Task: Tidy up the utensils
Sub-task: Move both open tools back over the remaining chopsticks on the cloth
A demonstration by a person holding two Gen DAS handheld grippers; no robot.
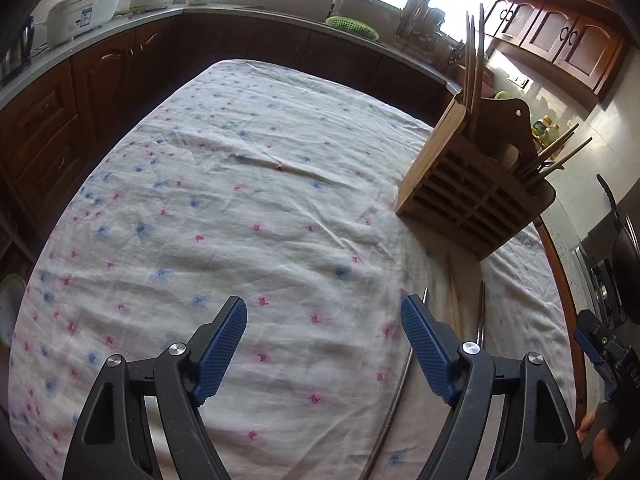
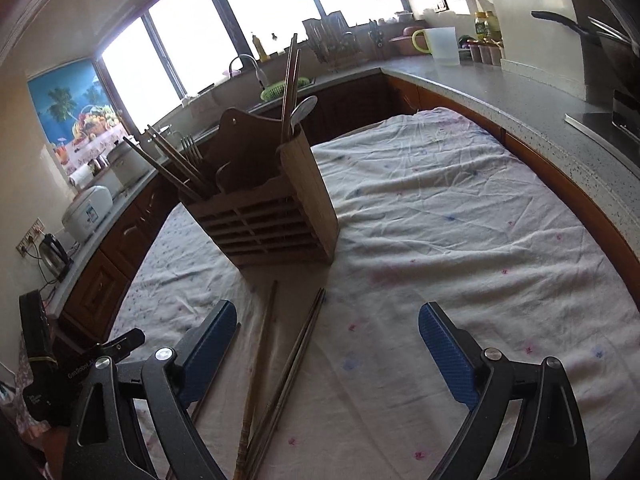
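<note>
The wooden utensil holder (image 2: 268,208) is standing upright on the flowery tablecloth (image 2: 460,232), toward the edge of the table nearest the stove-side counter, and it's already carrying chopsticks (image 2: 290,84) and a pale spoon (image 2: 302,110) sticking up from one end compartment, plus more chopsticks (image 2: 172,164) and a fork (image 2: 192,150) leaning out of the other end. Just in front of the holder, a few loose chopsticks (image 2: 294,364) and a turned wooden stick (image 2: 256,368) are lying flat on the cloth, running back toward the right gripper (image 2: 327,354). That gripper is hovering over them with its blue pads spread wide, gripping nothing. The left gripper (image 1: 323,346) is hanging wide apart too, over bare cloth, nothing in it, with the loose sticks (image 1: 456,300) lying just beside its right finger.
</note>
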